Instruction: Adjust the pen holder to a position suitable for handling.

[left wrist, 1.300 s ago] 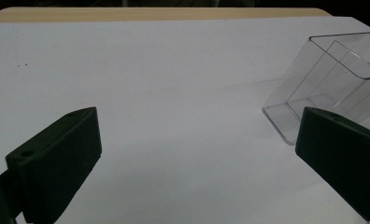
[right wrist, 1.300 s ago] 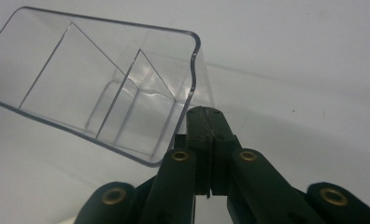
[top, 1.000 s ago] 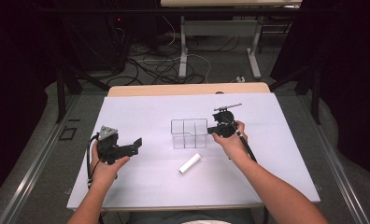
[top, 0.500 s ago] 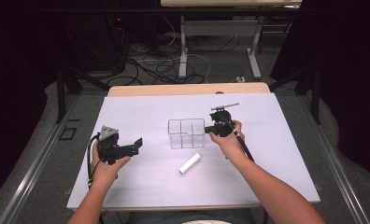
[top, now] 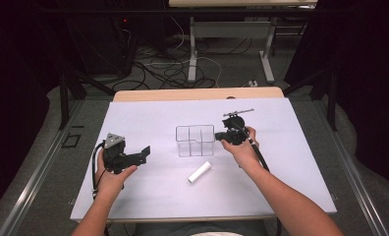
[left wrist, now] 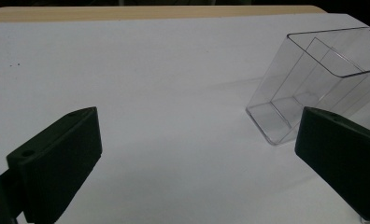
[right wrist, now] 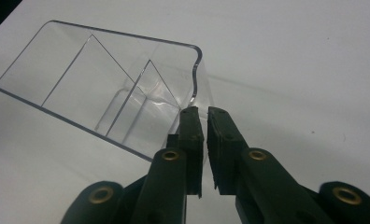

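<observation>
The clear plastic divided organizer box point(top: 195, 140) stands mid-counter on the white sheet-covered counter point(top: 148, 196). The right claw point(right wrist: 204, 122) pinches the box's right wall, its jaws nearly together. The left claw point(left wrist: 192, 154) hangs wide apart, well left of the box. A white cylinder point(top: 200, 172) lies just in front.

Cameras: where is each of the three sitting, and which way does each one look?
High view: above the person's side, looking forward and down at the table; both forearms, left gripper, right gripper.
Left gripper view: rides on the left gripper, looking along its wide-apart jaws across the table.
Right gripper view: rides on the right gripper, jaws pinching the clear box's wall.
All three share the clear box.
</observation>
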